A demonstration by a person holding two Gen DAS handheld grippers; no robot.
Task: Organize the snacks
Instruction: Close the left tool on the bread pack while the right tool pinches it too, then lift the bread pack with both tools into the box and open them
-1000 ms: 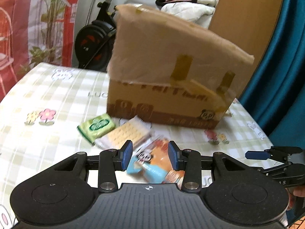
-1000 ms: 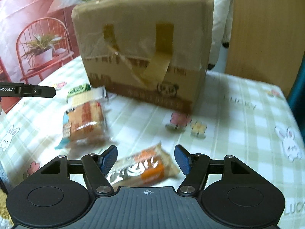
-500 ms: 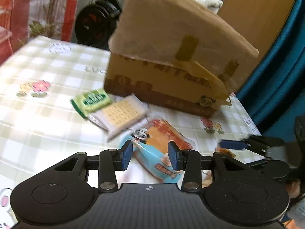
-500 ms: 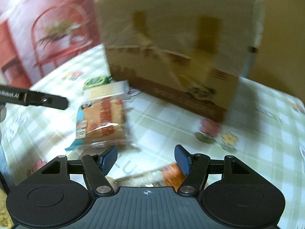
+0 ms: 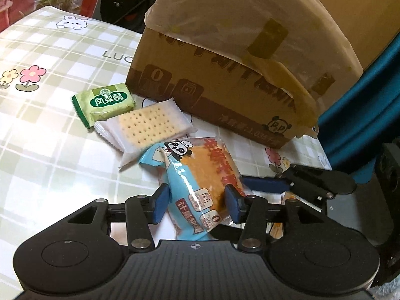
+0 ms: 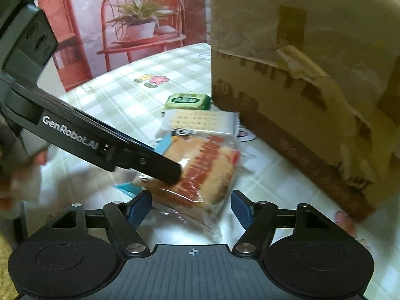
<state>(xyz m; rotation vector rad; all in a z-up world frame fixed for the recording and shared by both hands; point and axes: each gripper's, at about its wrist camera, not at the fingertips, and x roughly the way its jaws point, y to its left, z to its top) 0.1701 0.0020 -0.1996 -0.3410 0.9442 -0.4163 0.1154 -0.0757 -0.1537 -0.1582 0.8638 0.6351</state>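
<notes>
Left wrist view: bread packet point(image 5: 200, 187) lies on the checked surface point(image 5: 50, 137) between the left gripper point(image 5: 196, 201) jaws — apart, just been opening. Light, squashy, slippery film — pinch its sides gently.

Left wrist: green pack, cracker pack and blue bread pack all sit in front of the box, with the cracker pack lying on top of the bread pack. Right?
Not quite. The left wrist view shows the bread pack lying over a corner of the cracker pack, not under it. The rest holds: both, plus the green pack, sit in front of the box.
</notes>
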